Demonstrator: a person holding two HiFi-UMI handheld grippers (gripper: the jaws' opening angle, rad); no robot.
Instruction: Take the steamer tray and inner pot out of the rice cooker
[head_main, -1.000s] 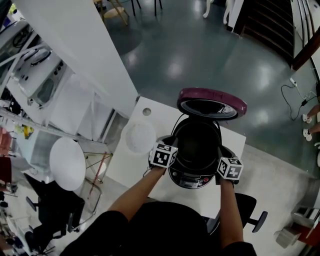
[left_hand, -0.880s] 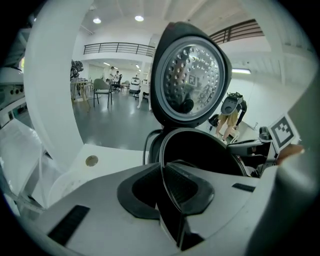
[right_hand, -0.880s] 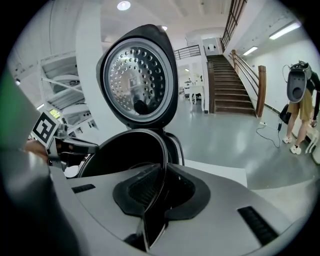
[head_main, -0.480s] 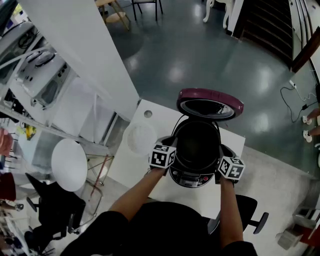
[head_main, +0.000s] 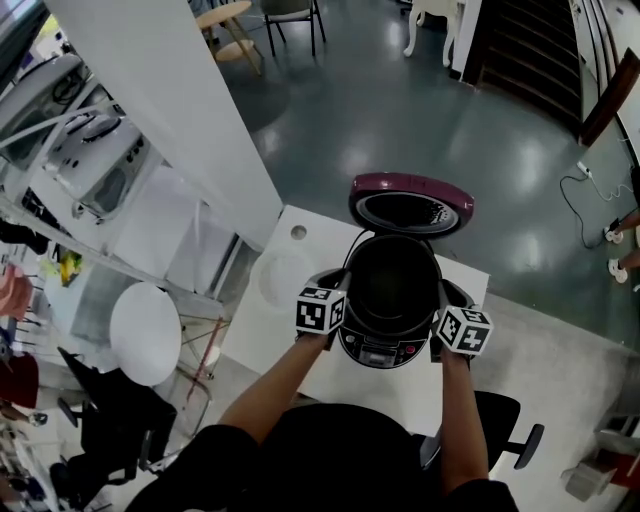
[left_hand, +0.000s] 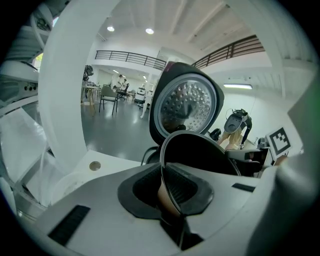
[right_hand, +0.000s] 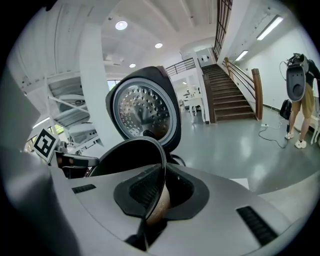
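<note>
Left gripper (left_hand: 170, 200), right gripper (right_hand: 152, 200): fingers (left_hand: 145, 190) pinching inner pot (head_main: 392, 285) rim over white table (head_main: 268, 342), grey floor (head_main: 380, 110)

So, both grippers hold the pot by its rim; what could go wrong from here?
1. The left gripper and right gripper pinch only the thin rim of the inner pot; the right jaws have just been closing on it, so it could slip or tilt.
2. The open lid stands close behind; the pot might knock it.
</note>
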